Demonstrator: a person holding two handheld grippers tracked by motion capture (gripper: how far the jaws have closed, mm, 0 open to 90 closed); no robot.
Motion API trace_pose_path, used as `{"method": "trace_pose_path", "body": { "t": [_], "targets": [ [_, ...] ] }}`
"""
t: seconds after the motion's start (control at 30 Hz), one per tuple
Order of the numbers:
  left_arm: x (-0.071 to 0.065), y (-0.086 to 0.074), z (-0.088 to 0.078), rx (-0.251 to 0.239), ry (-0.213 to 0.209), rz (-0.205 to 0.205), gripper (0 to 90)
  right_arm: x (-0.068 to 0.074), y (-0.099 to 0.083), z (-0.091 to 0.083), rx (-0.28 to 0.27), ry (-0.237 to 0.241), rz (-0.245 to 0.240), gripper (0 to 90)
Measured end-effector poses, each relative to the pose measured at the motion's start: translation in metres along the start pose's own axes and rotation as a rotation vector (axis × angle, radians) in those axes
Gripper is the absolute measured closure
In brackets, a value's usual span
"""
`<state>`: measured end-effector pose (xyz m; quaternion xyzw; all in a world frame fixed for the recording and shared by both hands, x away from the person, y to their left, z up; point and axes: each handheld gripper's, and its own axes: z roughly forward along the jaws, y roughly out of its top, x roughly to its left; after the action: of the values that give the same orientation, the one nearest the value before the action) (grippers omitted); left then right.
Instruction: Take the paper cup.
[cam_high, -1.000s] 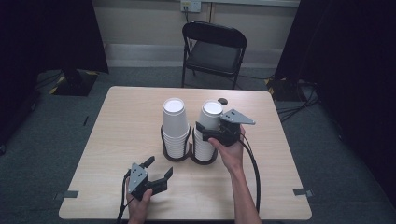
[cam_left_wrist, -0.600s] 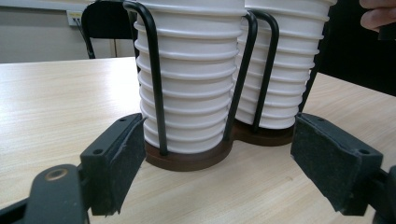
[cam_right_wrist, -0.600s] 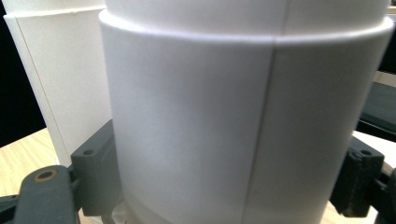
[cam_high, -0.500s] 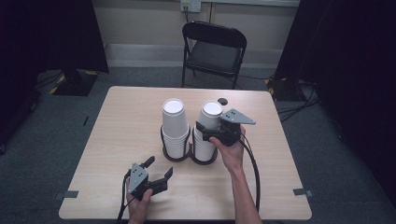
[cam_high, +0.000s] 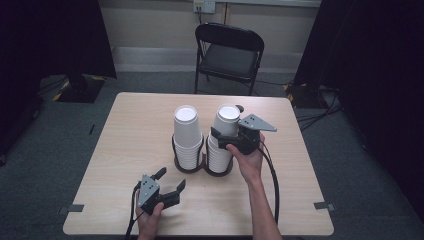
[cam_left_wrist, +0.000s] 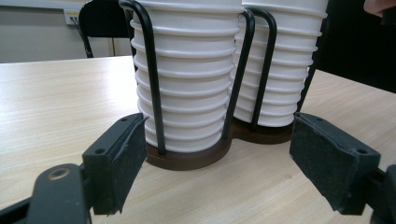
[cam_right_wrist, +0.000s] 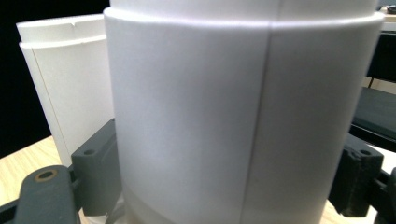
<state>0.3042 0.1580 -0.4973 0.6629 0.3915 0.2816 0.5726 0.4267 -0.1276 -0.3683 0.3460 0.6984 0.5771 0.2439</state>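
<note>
Right gripper: jaws have just closed on top cup of right stack.
Left gripper: open, near table edge.

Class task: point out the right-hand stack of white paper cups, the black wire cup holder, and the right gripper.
right-hand stack of white paper cups (cam_high: 228, 116), high view, top cup's side
black wire cup holder (cam_left_wrist: 152, 79), left gripper view, upright wire
right gripper (cam_high: 219, 138), high view, between fingertips
</note>
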Motion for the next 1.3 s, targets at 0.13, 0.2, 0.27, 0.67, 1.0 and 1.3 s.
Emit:
{"method": "trace_pose_path", "body": {
  "t": [0.13, 0.2, 0.27, 0.67, 1.0, 1.3],
  "targets": [
    [0.0, 0.0, 0.0, 0.001, -0.002, -0.007, 18.7, 0.0, 0.006, -0.002, -0.01, 0.003, 0.0, 15.2],
    [0.0, 0.0, 0.0, -0.001, -0.003, -0.01, 18.7, -0.001, 0.009, -0.003, -0.013, 0.005, 0.002, 15.2],
    [0.0, 0.0, 0.0, 0.0, -0.012, -0.004, 18.7, -0.001, 0.011, -0.004, -0.021, 0.009, 0.004, 15.2],
    [0.0, 0.0, 0.001, 0.012, -0.03, 0.01, 17.8, -0.001, 0.019, -0.008, -0.029, 0.011, 0.026, 15.2],
    [0.0, 0.0, 0.001, 0.007, -0.028, 0.0, 18.3, -0.002, 0.034, -0.016, -0.067, 0.007, 0.026, 15.4],
    [0.0, 0.0, 0.001, 0.01, -0.03, 0.009, 21.8, -0.003, 0.048, -0.019, -0.087, 0.018, 0.029, 15.5]
  ]
}}
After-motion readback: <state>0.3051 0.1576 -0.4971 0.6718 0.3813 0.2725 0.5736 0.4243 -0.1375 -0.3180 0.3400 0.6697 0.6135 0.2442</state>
